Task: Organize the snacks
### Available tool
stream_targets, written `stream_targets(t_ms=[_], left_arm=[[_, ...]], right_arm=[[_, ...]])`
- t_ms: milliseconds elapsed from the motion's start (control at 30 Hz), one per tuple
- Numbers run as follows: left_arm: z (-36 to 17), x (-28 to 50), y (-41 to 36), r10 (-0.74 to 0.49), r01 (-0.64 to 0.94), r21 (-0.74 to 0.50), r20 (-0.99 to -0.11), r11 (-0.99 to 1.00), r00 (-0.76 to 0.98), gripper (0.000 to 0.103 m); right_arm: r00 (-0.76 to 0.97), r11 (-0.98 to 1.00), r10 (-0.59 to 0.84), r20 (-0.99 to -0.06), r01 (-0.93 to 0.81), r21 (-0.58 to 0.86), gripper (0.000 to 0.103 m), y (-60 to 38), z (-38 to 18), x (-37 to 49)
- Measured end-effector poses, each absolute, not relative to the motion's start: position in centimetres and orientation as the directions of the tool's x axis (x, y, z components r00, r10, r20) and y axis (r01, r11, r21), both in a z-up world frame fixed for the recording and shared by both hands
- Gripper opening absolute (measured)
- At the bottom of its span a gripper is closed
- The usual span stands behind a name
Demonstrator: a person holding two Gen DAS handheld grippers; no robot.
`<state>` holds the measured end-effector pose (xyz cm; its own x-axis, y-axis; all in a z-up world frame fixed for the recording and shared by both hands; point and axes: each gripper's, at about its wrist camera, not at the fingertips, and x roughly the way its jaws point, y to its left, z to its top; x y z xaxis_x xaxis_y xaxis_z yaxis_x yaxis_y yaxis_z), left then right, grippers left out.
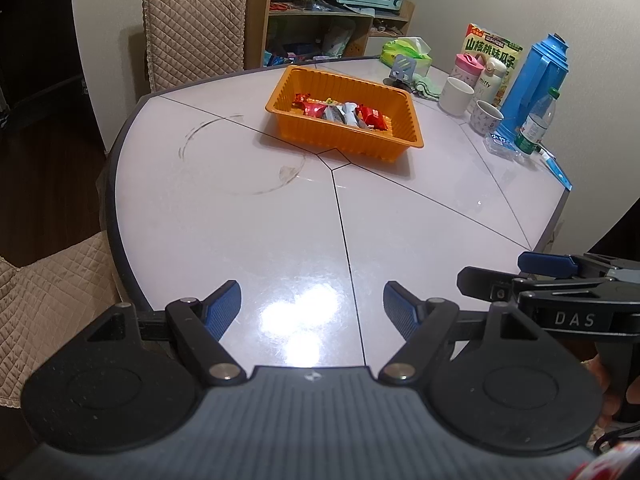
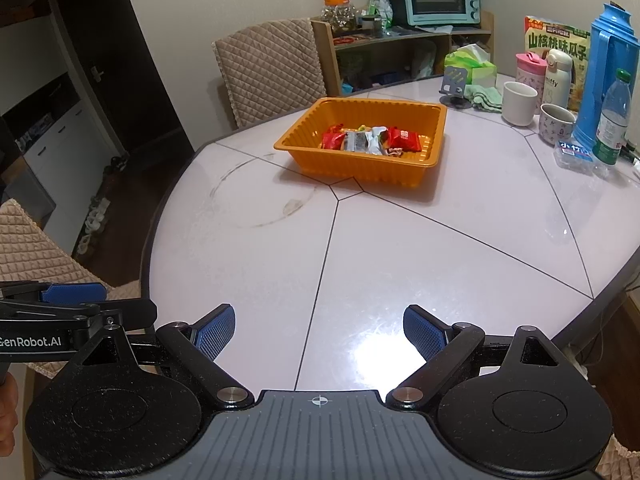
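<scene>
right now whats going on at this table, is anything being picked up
Nothing is being picked up. A person holds a two-finger gripper in each hand over the near edge of the white table. The left gripper and the right gripper are both open and empty. The wrapped snacks already lie together in the orange tray near the middle of the table, well beyond both grippers. No loose snacks show on the open tabletop; cups, bottles and a blue flask stand along the far right side.
</scene>
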<state>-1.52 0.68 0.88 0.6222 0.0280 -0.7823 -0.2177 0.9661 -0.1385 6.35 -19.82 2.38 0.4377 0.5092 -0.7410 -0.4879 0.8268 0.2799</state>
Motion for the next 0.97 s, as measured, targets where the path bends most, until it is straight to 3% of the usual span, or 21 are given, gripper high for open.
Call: stream_targets(t_ms=[967], left_arm=[[0.8,0.6,-0.5,0.015,-0.199,-0.138,-0.784,0.970,0.620,0.079]], right_arm=[[0.435,0.831,0.508,-0.743,-0.474,0.291,0.091,-21.0,2.1,8.1]])
